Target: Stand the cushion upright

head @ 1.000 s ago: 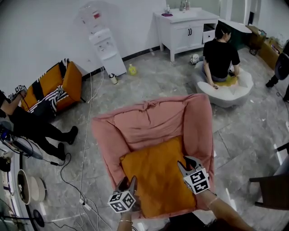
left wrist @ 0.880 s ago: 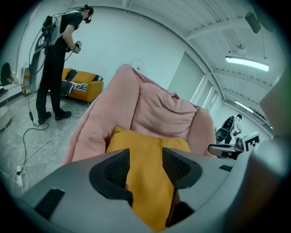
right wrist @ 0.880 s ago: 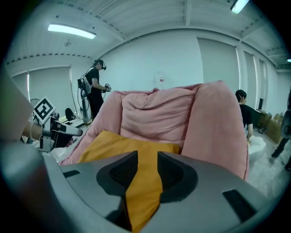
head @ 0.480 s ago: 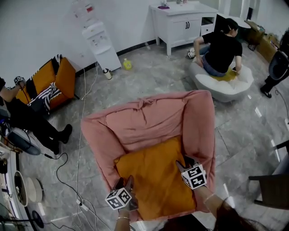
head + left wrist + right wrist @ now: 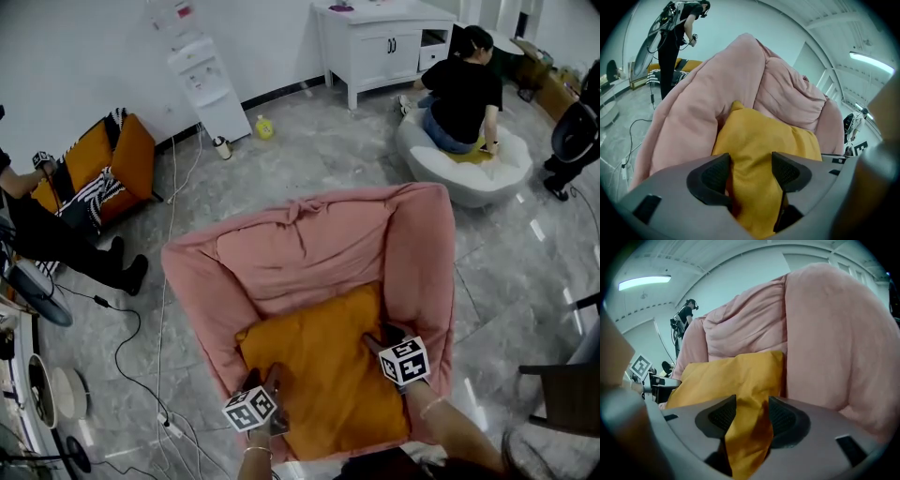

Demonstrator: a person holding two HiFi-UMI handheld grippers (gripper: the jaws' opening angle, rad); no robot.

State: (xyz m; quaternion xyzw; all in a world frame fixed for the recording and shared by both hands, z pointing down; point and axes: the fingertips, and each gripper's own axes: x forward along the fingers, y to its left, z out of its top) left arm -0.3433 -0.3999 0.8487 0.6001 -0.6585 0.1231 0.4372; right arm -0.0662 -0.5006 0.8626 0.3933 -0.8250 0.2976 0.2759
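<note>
At the far left of the head view a person in dark clothes sits by an orange chair with a striped throw. A white water dispenser stands against the wall, with a small yellow bottle on the floor beside it.

In the middle of the grey floor is a pink armchair. The orange cushion lies flat on its seat, not upright. Its far edge is against the foot of the backrest and its right edge runs along the right armrest.

The left gripper is at the cushion's near left corner. In the left gripper view its jaws stand wide apart, having just been opening. A thick bunch of the orange fabric fills the gap between the pads and does not look pinched.

The right gripper is at the cushion's right edge, close to the armrest. Its jaws have also just been opening and stand apart. The right gripper view shows a loose fold of the cushion hanging between them.

To the right, a white cabinet stands at the back wall. A person in a black top kneels on a white floor seat. A dark chair shows at the right edge.
</note>
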